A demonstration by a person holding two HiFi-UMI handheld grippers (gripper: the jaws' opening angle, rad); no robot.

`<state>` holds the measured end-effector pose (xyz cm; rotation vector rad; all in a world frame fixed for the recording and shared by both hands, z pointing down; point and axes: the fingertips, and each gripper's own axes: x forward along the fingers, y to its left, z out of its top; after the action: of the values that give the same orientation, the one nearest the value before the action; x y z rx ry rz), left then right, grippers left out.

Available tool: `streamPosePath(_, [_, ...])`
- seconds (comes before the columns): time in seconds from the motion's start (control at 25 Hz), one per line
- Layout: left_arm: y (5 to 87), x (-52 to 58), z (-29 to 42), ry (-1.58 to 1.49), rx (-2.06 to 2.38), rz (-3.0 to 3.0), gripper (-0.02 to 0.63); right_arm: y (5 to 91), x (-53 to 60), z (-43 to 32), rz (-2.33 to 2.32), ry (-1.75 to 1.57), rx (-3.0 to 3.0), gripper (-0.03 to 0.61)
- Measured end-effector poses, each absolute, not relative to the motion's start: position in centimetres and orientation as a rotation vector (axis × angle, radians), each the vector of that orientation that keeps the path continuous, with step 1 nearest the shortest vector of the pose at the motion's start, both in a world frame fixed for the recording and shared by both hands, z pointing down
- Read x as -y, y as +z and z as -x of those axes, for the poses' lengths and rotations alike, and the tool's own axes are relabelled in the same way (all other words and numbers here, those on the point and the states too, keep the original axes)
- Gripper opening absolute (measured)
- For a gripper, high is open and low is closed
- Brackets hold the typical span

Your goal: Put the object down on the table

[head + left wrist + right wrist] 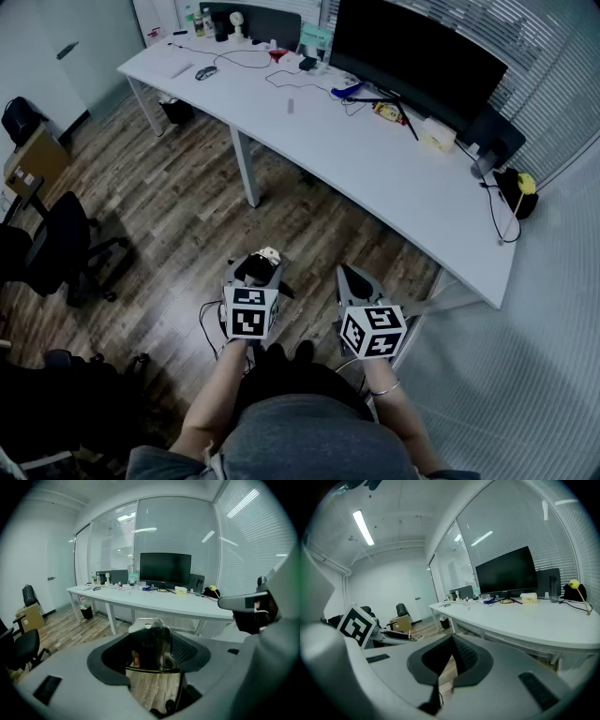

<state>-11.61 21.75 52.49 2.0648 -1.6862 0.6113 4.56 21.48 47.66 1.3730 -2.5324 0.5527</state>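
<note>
I stand on the wooden floor a step back from the long white table [394, 173]. My left gripper [258, 272] is shut on a dark, glossy object with a pale top [265, 258], held in the air above the floor. In the left gripper view the dark object [150, 645] fills the gap between the wide-set jaws, with the table [154, 603] ahead. My right gripper [352, 279] is beside it, shut, with nothing in it. In the right gripper view its pads [461, 656] meet and the table [543, 620] runs along the right.
On the table stand a large black monitor [412, 61], a yellow box [437, 134], cables and small items. A black bag [516, 192] sits at its right end. A black office chair [56, 248] and a cardboard box [36, 159] are on the left, and a bin [176, 111] is under the table.
</note>
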Motion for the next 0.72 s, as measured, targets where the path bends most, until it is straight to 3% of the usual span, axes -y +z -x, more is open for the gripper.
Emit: streamPosePath(0.72, [51.2,-19.3,9.5,0.602,1.729,-2.068,0.284,47.1,-19.7,-6.4,-1.336,0.549,2.610,0.006])
